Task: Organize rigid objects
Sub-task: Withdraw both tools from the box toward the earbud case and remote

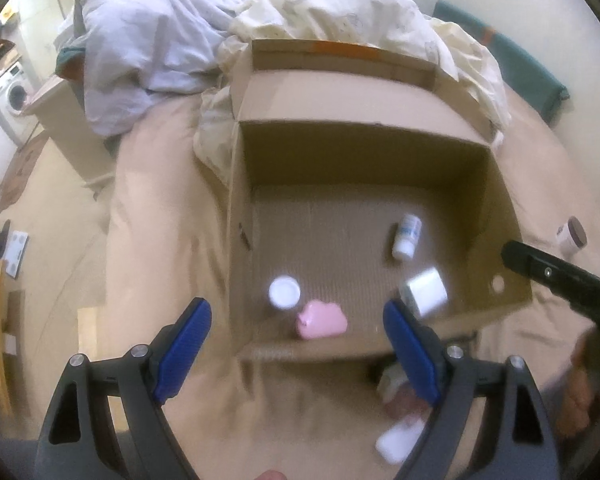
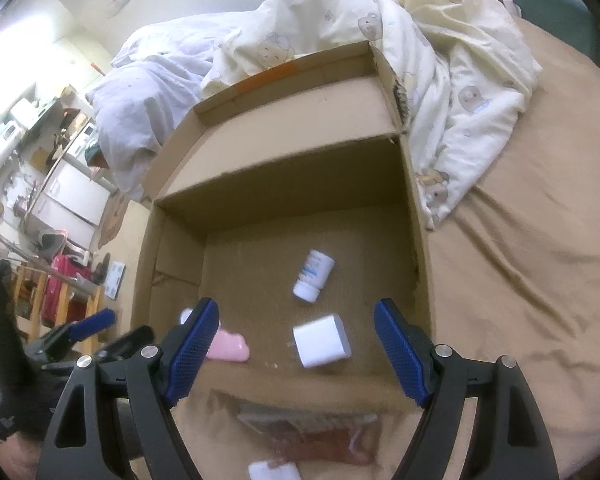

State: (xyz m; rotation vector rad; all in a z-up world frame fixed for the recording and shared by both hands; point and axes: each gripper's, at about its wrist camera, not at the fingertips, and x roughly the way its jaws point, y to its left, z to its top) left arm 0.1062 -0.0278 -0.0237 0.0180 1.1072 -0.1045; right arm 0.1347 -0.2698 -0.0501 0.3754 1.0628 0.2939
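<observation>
Bed with box; both grippers wide, empty. Bottle inside looks light, rigid, slick; grab across its body.

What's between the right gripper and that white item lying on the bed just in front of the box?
Nothing visible. The right gripper is open and empty, and the white item lies on the bedsheet, just outside the cardboard box, uncovered.

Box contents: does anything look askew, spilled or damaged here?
Nothing spilled or broken. In the box, the bottle lies on its side, and the white cube sits skewed beside the pink piece. Items outside the near wall are too blurred to identify.
</observation>
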